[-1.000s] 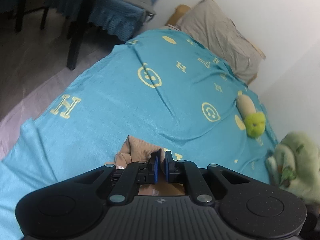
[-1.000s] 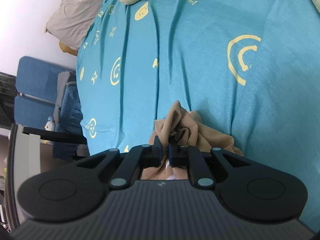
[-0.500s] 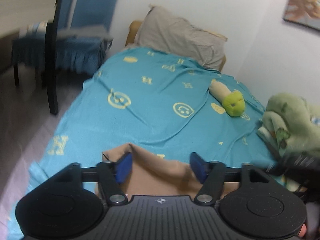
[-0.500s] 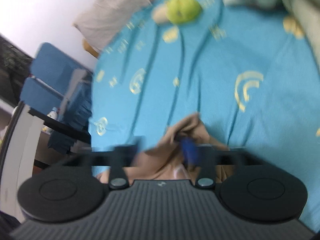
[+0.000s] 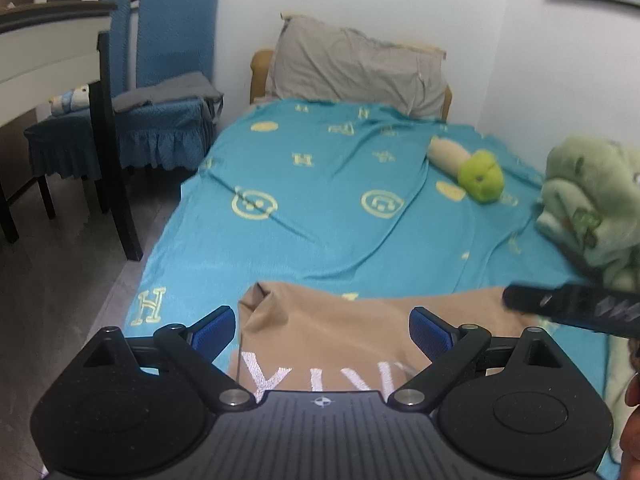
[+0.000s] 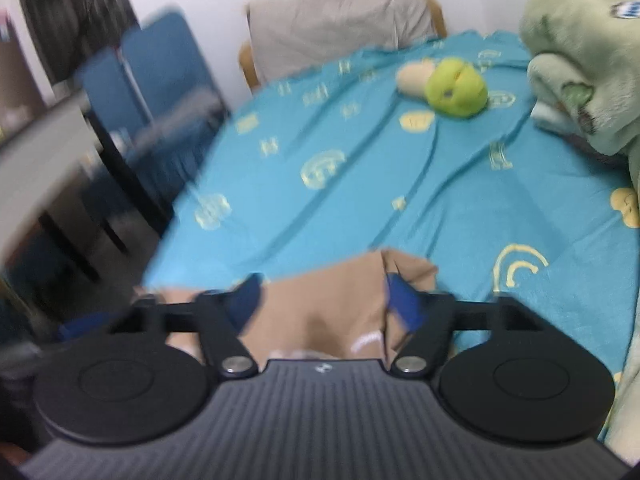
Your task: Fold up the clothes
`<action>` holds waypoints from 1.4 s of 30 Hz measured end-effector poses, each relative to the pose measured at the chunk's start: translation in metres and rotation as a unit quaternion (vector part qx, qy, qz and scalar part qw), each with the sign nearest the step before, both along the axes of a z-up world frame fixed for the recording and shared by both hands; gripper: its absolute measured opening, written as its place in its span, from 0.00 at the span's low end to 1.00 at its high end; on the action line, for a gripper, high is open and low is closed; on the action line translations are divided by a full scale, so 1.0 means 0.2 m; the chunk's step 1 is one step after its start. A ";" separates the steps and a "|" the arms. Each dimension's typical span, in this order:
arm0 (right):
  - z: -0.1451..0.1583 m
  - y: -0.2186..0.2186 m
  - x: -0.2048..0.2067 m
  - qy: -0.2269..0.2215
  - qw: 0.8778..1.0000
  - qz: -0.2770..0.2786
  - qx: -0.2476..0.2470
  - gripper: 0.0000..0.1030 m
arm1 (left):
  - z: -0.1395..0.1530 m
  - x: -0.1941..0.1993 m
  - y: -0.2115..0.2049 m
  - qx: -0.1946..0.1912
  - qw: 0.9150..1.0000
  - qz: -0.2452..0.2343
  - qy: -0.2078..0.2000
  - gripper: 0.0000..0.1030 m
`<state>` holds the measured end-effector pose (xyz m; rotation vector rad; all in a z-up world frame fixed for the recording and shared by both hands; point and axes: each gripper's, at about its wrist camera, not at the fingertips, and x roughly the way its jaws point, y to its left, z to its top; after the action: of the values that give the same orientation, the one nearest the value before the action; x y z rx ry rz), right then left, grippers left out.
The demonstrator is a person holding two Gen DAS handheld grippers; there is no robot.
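A tan garment [image 5: 344, 332] with white lettering lies flat on the near end of the teal bedspread [image 5: 320, 216]. My left gripper [image 5: 322, 330] hangs open above its left part, blue pads wide apart and nothing between them. The right gripper shows as a dark bar [image 5: 572, 306] over the garment's right edge in the left wrist view. In the blurred right wrist view the right gripper [image 6: 322, 302] is open too, over the tan garment [image 6: 320, 312], whose right edge is folded up. A hand is just visible at the lower right of the left wrist view.
A green plush toy [image 5: 478, 176] lies on the bed's far right, with a bunched green blanket [image 5: 592, 200] beside the wall. A grey pillow [image 5: 352, 64] sits at the headboard. Blue-covered chairs [image 5: 160, 120] and a dark table leg [image 5: 116, 152] stand left of the bed.
Both grippers were shut on the bunched garment a second ago and have opened. The garment now lies spread flat. Both cameras have tilted up and pulled back toward the bed's foot.
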<state>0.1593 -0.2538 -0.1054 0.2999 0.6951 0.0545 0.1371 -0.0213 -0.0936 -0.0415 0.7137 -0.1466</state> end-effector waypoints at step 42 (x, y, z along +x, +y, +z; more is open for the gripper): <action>-0.13 0.05 -0.08 0.109 0.993 0.032 -0.038 0.59 | -0.11 -0.19 0.21 -0.176 0.946 0.110 0.249 0.97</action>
<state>0.1429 -0.2428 -0.1315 0.2109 0.9218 0.0571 0.0989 0.0211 -0.1159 -0.5153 1.1755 -0.0452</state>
